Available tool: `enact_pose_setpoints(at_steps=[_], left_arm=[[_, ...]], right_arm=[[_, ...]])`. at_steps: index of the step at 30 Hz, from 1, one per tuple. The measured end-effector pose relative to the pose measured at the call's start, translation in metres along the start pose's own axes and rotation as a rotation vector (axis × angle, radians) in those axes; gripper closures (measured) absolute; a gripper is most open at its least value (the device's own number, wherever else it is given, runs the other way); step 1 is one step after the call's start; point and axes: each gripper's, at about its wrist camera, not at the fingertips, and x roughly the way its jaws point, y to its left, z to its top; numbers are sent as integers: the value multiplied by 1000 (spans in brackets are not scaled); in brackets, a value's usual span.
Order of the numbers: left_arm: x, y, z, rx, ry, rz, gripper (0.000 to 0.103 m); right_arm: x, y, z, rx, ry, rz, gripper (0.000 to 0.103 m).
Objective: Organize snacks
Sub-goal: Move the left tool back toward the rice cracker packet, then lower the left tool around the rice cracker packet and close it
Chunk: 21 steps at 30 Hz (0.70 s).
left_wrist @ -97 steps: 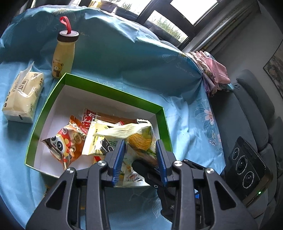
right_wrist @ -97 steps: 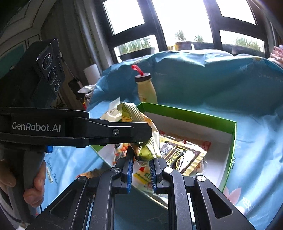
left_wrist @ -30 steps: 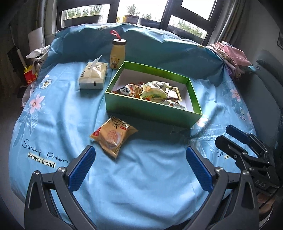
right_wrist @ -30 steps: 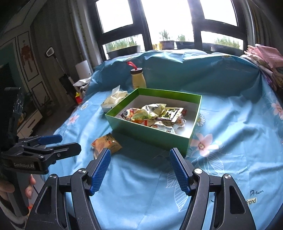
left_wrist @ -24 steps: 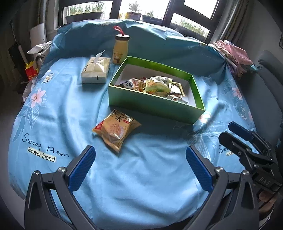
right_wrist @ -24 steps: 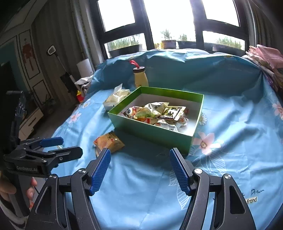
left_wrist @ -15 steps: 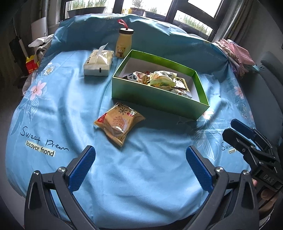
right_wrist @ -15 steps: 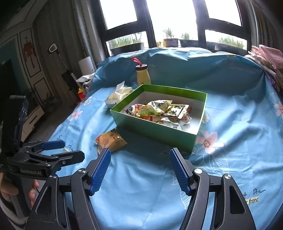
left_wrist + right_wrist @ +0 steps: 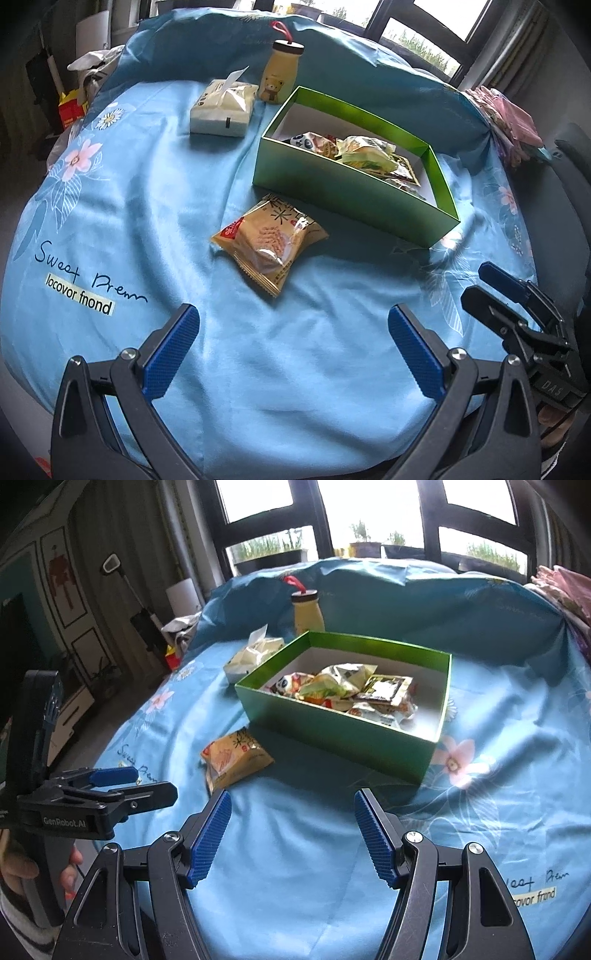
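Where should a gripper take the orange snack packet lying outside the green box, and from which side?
Take the orange snack packet across its puffed middle, from above. It lies flat on the blue cloth, apart from the green box, so its crimped ends are hard to get under. A judgement only.

The left wrist view looks forward and down between its own fingers from the near left of the cloth, with the orange snack packet (image 9: 269,238) just ahead and the green box (image 9: 354,192) beyond it to the right. The right wrist view sits lower and further right, facing the same box (image 9: 343,731) ahead and the packet (image 9: 234,758) ahead-left. Both share box, packet, bottle (image 9: 281,75) and each other's gripper at the frame edge.
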Motion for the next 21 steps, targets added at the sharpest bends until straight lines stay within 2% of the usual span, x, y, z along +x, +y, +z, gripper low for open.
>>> enact_pose_setpoints(at_steps=[21], left_arm=[[22, 23, 7, -76, 34, -10, 1]], right_arm=[[34, 4, 1, -28, 61, 19, 33]])
